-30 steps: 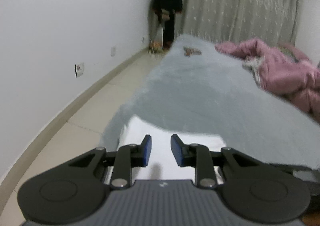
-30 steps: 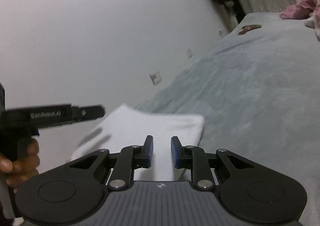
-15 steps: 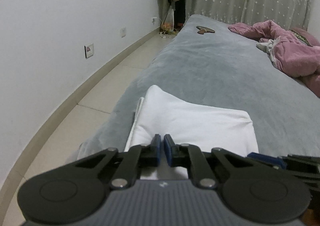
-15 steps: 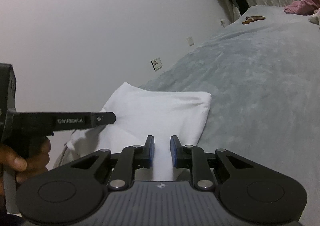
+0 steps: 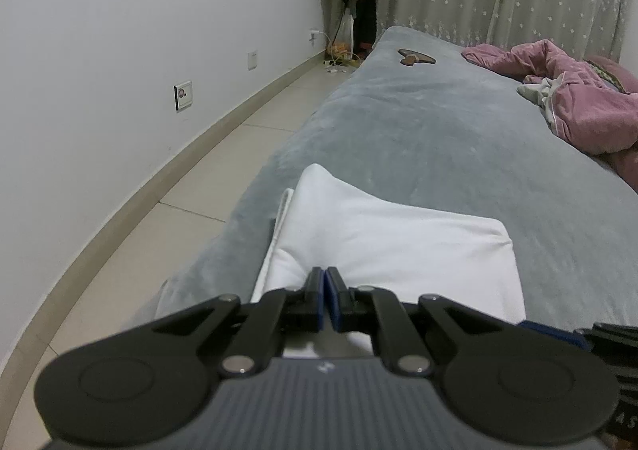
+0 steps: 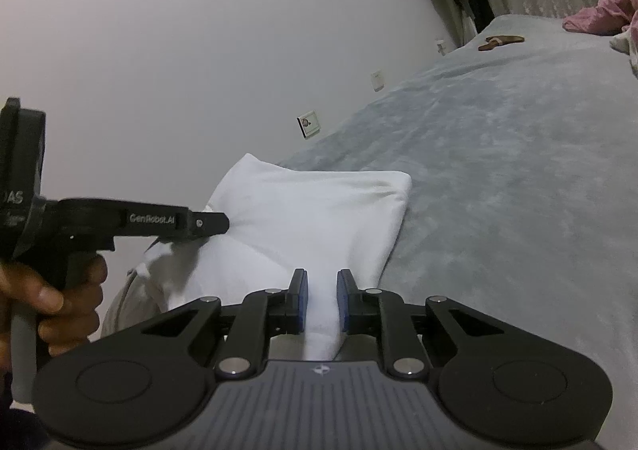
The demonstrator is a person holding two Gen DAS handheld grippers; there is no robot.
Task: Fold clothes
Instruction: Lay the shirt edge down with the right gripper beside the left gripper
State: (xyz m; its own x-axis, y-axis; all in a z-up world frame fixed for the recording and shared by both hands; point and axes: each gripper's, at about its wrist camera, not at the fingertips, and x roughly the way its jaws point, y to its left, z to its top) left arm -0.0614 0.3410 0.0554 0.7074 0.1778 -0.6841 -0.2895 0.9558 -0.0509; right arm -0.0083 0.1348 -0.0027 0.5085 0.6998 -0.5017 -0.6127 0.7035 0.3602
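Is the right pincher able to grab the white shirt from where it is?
Probably yes. The right gripper is open, and a fold of the white shirt already lies between its fingers with nothing blocking. The left gripper is shut on the shirt's other near edge.

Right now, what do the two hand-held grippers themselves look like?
Both are matte black. The right hand-held gripper has two linkage arms with silver pivot screws, blue pads on its fingers, and a ribbed grey body. The left hand-held gripper matches; its side reads "GenRobot.AI" in white. A bare hand grips its handle.
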